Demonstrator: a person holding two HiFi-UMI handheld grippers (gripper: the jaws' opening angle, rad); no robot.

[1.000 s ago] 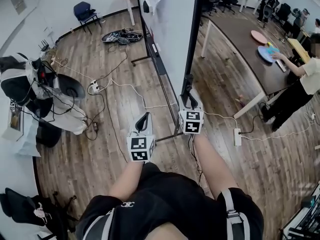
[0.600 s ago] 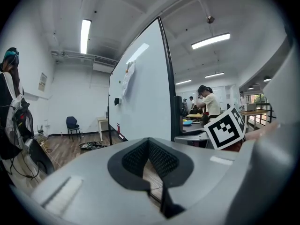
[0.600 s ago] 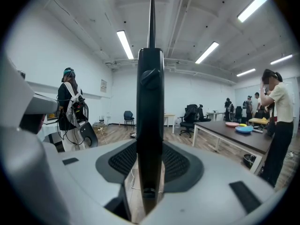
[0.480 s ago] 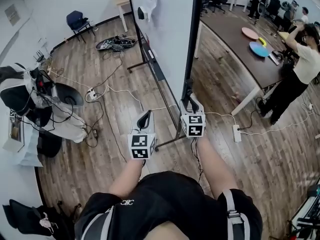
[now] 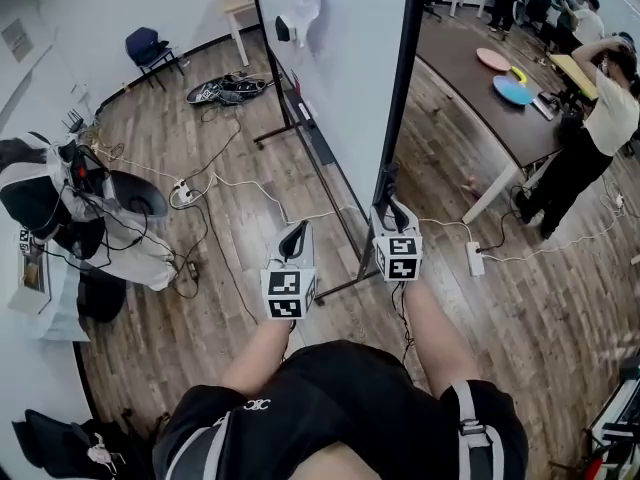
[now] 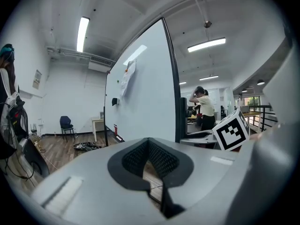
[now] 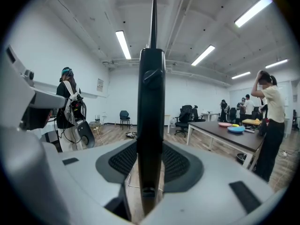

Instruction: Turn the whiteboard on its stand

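Observation:
The whiteboard stands upright on its wheeled stand, seen edge-on from above. My right gripper is shut on the board's black side frame near its lower end. In the right gripper view that frame runs straight up between the pads of the right gripper. My left gripper hangs to the left of the stand, apart from the board, with nothing in it. In the left gripper view the pads of the left gripper meet, and the whiteboard fills the middle ground.
A long brown table with coloured plates stands right of the board, and a person stands by it. A power strip and cables lie on the wood floor. Bags and gear sit left; a blue chair is at the back.
The board's frame edge and my right gripper on it have shifted a little to the right. The left gripper has barely moved. The person at the table has raised both arms.

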